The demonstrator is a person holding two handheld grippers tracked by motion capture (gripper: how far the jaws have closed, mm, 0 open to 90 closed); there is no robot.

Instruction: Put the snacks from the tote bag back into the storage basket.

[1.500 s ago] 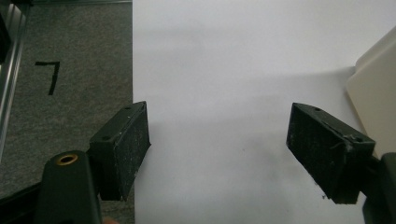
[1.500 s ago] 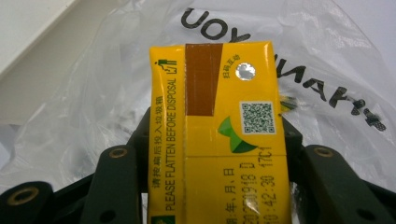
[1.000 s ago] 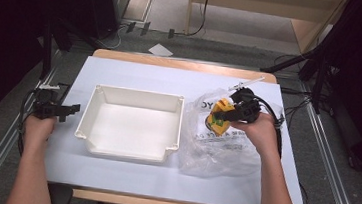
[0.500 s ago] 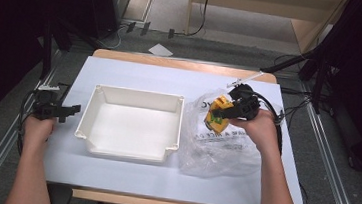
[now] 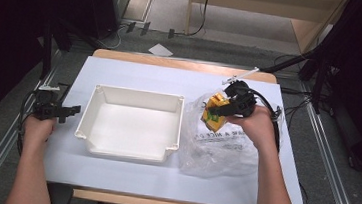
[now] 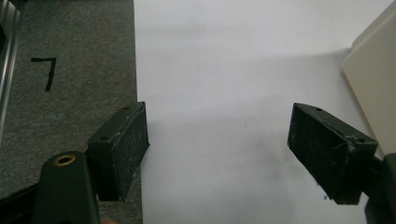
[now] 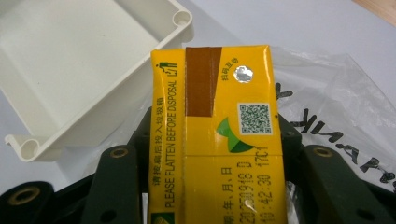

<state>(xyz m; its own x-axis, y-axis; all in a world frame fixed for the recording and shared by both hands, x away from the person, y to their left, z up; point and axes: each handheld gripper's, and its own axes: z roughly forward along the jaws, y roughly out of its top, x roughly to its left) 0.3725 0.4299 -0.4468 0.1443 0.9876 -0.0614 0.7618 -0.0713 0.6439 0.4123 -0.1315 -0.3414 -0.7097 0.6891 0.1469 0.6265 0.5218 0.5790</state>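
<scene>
While the right gripper [image 5: 226,106] clamps the yellow drink carton [image 7: 217,130] above the plastic bag [image 5: 219,151] — white tray [image 5: 129,150] unfilled — the left gripper [image 6: 217,154] idles, jaws apart.

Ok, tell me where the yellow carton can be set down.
Best is the white tray, with its floor bare. The table is free behind the tray and along the front edge. It is crowded right of the tray: the plastic bag lies there, under the right hand-held gripper holding the carton.

The left tongs [image 5: 70,110] sit low at the counter's [image 5: 126,177] left edge, their 2 jaws spread wide with nothing between them. The right tongs [image 5: 224,107] are raised, jaws clamped on a yellow drink carton [image 7: 217,135], forearm reaching forward.
</scene>
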